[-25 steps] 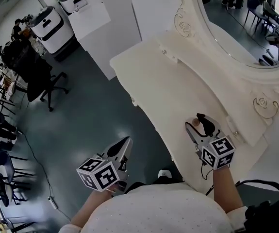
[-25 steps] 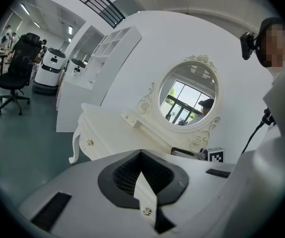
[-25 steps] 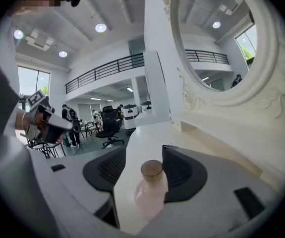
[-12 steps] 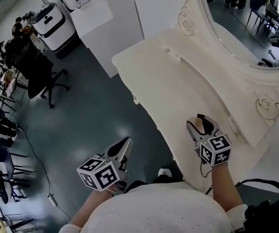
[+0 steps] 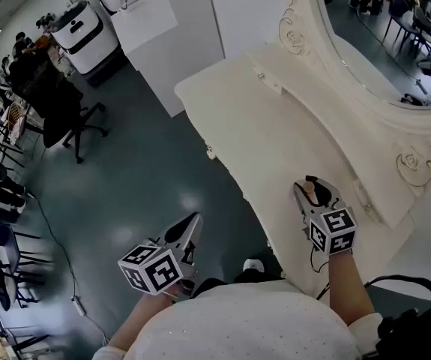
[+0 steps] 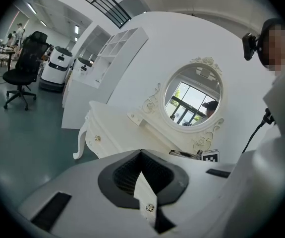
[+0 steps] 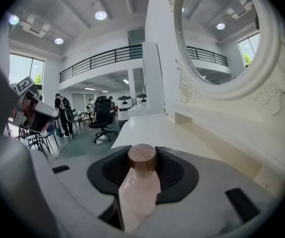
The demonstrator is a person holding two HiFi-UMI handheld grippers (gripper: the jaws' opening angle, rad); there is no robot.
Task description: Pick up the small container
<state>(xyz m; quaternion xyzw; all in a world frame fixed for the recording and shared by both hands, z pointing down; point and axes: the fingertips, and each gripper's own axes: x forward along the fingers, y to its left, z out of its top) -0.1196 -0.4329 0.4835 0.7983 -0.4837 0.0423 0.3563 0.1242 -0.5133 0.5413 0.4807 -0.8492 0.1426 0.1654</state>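
On my left, the left gripper [image 5: 190,229] hangs out over the grey floor [image 5: 148,163], off the front edge of the white dressing table [image 5: 260,126]; its tongs are pressed together with nothing caught between them. Further right, my right gripper [image 5: 314,190] sits low over the table's near end, below the oval mirror [image 5: 380,43]. Its tongs have just been closing and now pinch the small container [image 7: 141,182], a pale pink bottle with a brown cap, standing upright between the black pads. I can't tell whether its base is off the tabletop
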